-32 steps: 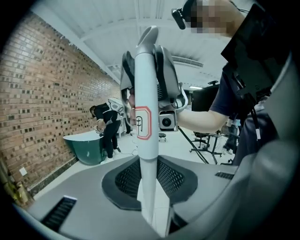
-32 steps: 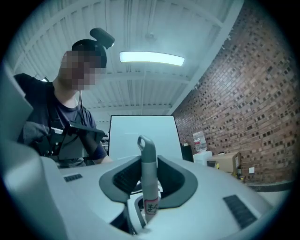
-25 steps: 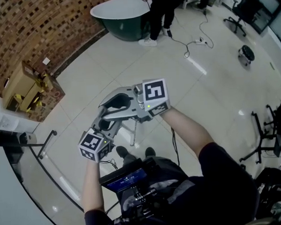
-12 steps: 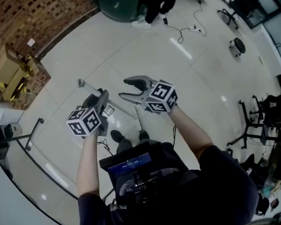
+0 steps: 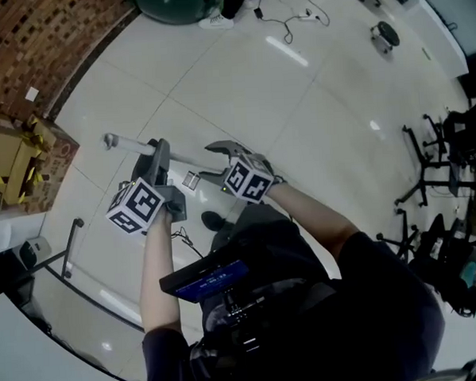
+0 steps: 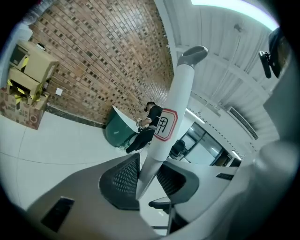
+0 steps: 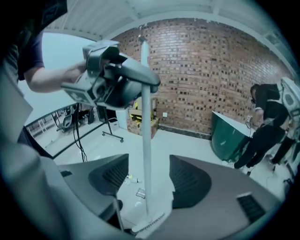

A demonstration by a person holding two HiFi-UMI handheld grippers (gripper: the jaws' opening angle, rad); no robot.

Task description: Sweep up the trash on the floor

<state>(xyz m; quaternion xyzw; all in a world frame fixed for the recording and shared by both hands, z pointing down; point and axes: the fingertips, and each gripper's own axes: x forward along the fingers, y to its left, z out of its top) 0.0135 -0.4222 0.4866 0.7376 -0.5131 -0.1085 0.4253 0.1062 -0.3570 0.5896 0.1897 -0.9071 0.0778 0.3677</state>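
I should close my right tongs (image 7: 149, 182) on the broom (image 7: 145, 117) well below my left tongs (image 6: 146, 180). Then I can draw its foot through the trash (image 7: 140, 192) lying on the floor just beside it. The right tongs have just opened wide and straddle the broom untouched. The left tongs grip it, easing slightly open.

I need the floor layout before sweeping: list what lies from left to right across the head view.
Cardboard boxes → left gripper → right gripper → black stand. The white handle spans both grippers, so it is left out.
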